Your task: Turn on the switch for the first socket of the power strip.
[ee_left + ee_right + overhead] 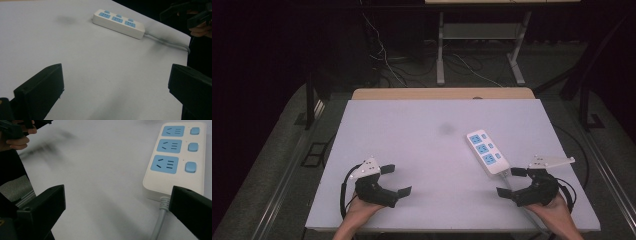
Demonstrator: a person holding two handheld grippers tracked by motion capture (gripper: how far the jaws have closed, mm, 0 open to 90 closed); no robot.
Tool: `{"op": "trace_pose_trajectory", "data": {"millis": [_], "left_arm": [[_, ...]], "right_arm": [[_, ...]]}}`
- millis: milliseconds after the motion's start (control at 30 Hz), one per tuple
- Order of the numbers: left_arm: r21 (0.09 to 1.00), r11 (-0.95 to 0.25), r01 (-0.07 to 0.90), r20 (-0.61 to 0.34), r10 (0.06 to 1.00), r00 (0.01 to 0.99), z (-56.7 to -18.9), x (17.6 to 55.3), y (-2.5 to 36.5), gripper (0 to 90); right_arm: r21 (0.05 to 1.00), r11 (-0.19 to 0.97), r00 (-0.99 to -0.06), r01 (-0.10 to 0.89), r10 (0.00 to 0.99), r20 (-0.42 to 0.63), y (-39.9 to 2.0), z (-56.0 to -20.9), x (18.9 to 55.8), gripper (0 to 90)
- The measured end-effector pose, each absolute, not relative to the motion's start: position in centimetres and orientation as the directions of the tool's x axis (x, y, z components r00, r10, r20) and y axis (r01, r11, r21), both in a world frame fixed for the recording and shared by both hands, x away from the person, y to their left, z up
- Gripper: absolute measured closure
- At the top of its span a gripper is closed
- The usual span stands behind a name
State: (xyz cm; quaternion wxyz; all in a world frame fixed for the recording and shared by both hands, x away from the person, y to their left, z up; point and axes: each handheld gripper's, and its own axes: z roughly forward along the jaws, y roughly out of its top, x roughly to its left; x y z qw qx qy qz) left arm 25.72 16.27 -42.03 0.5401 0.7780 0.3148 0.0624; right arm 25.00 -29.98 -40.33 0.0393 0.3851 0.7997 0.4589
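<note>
White counter [422, 150] carried a power strip [487, 151] at its right side. Right gripper [511, 182] sat just beside the strip's cord end, jaws spread. Left gripper [394, 179] rested well apart, jaws spread, empty.

White table [412, 150]; dark smudge [446, 128] mid-top; cables [384, 60], possibly desk legs [440, 50] behind.

Lab recording bay | dark curtains behind white rectangular table [412, 145] | loose cables, grey metal stand [440, 50] beyond it
</note>
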Motion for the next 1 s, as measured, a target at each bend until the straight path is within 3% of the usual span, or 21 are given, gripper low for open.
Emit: {"op": "trace_pose_trajectory", "data": {"millis": [1000], "left_arm": [[0.875, -0.223, 0.429, -0.241, 0.569, 0.787, -42.3, 26.0, 16.4, 0.0]], "right_arm": [[0.741, 0.327, -0.711, 0.587, 0.646, 0.278, -31.3, -37.5, 27.2, 0.3]]}}
